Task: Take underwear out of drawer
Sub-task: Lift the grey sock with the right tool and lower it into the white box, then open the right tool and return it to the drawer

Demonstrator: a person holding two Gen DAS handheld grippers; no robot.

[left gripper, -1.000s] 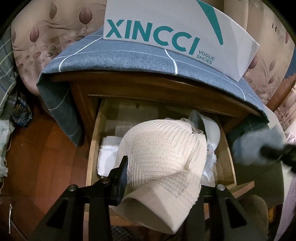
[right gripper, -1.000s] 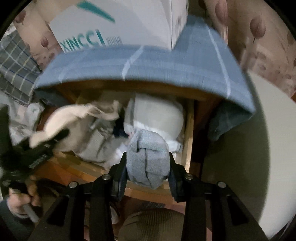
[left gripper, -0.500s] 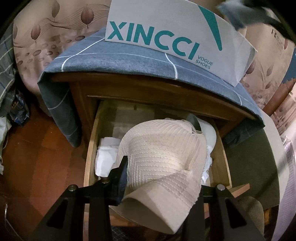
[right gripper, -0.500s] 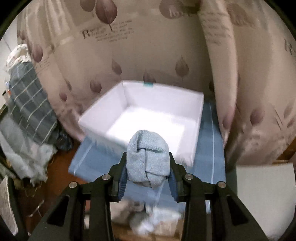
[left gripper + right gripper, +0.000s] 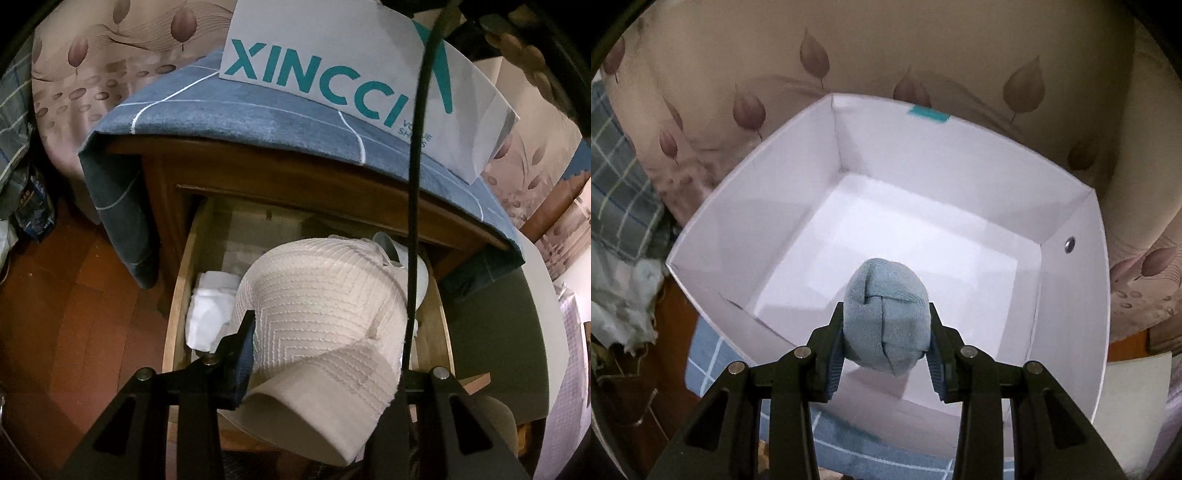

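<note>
My left gripper (image 5: 321, 350) is shut on a cream ribbed underwear piece (image 5: 321, 302) and holds it above the open wooden drawer (image 5: 179, 295). White folded garments (image 5: 210, 306) lie in the drawer's left part. My right gripper (image 5: 886, 332) is shut on a rolled light-blue underwear (image 5: 886, 317) and holds it over the open white shoe box (image 5: 871, 147), whose inside is bare. The same box (image 5: 332, 74), marked XINCCI, stands on the nightstand's blue cloth (image 5: 240, 118).
A pale cup-shaped garment (image 5: 417, 273) lies at the drawer's right. A black cable (image 5: 415, 184) hangs down in the left wrist view. A leaf-pattern curtain (image 5: 886, 48) is behind the box. Plaid cloth (image 5: 617, 177) hangs left. Wooden floor (image 5: 74, 295) is left of the nightstand.
My right gripper has carried the blue roll up from the drawer to above the white box and closer to it. My left gripper has stayed over the drawer with the cream piece.
</note>
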